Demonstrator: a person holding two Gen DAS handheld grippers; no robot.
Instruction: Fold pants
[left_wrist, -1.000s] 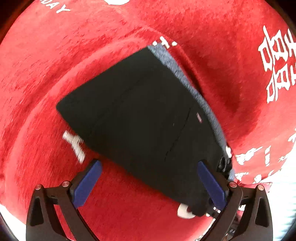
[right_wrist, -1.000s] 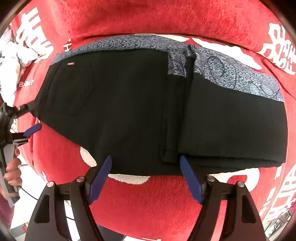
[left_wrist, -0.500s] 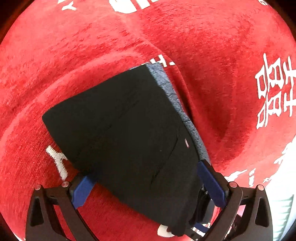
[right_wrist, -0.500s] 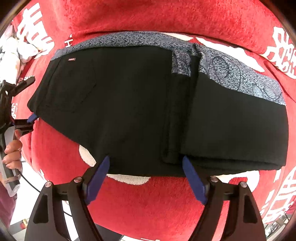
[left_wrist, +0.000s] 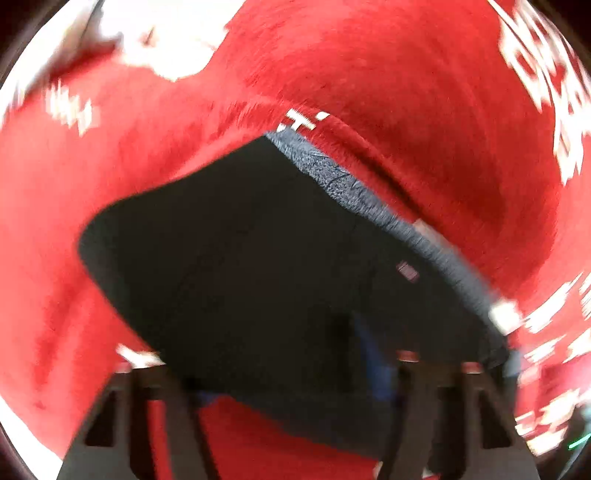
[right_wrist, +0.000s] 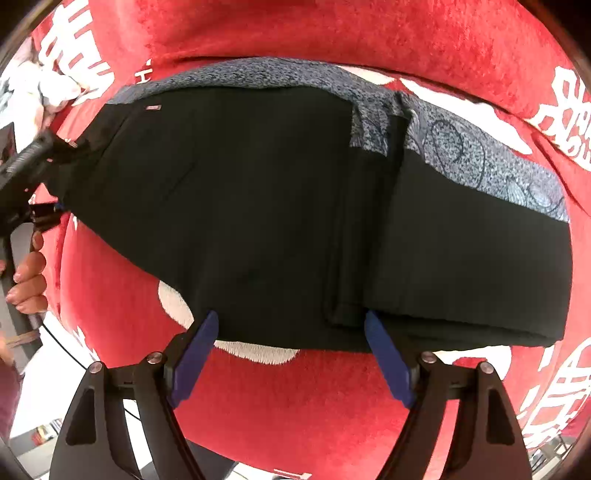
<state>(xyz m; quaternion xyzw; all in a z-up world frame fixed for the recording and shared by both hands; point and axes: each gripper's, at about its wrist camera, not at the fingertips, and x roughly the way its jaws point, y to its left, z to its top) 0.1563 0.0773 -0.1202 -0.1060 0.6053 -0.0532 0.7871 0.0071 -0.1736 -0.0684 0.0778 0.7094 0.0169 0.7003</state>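
Observation:
Black pants (right_wrist: 240, 203) with a grey patterned waistband lie folded across a red plush blanket (right_wrist: 295, 398). My right gripper (right_wrist: 291, 325) hangs open over their near edge, its blue pads (right_wrist: 384, 354) either side of a fold line and holding nothing. My left gripper (right_wrist: 44, 177) is at the pants' left end, its jaws closing with that end between them. In the blurred left wrist view the pants (left_wrist: 240, 258) spread over my left gripper (left_wrist: 280, 365). They hide one finger, and fabric lies between the jaws.
The red blanket (left_wrist: 424, 110) carries white characters and covers the whole work surface. A crumpled white cloth (right_wrist: 48, 88) lies at the far left. A person's hand (right_wrist: 27, 280) holds the left gripper's handle. Floor shows past the blanket's near-left edge.
My left gripper has pushed in onto the pants' end and its jaws have narrowed around the fabric; that end now looks bunched. The right gripper has stayed put, open.

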